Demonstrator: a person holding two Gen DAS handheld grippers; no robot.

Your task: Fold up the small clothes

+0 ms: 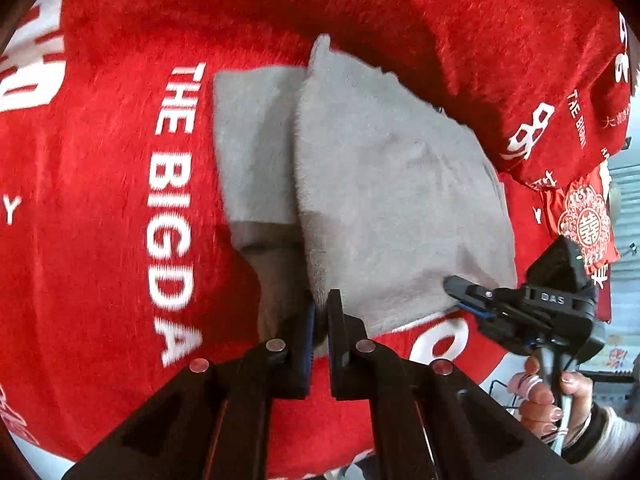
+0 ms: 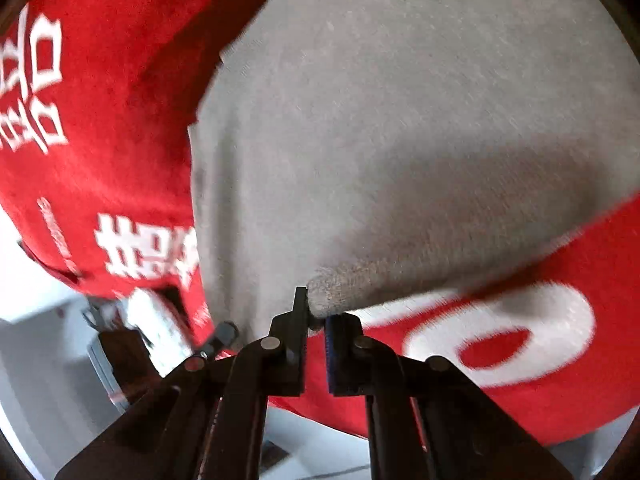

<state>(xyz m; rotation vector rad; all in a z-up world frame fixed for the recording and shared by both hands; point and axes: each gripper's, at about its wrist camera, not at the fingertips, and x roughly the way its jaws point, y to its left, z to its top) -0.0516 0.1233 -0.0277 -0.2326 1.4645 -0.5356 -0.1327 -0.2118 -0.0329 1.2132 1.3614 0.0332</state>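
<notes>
Across a red cloth printed with white lettering, a small grey garment is laid out, partly folded so that one layer overlaps another. On the cloth, "THE BIG DA" can be read in white capitals beside the garment, with the rest of the word cut off behind the left gripper; large white Chinese characters are printed elsewhere but are too blurred to be read. A red hanging with a round white double-happiness emblem is seen at the far right edge. The left gripper is pressed together on the near edge of the grey garment, fabric being pinched between its fingers. The right gripper is likewise closed, a rolled corner of the same garment being caught at its tips. In the left wrist view the right gripper is seen from the side, marked "DAS" on its body, and is held by a person's hand with painted nails and a pale sleeve. In the right wrist view, the lower left corner is blurred, and only pale floor and a dark object can be made out there.
</notes>
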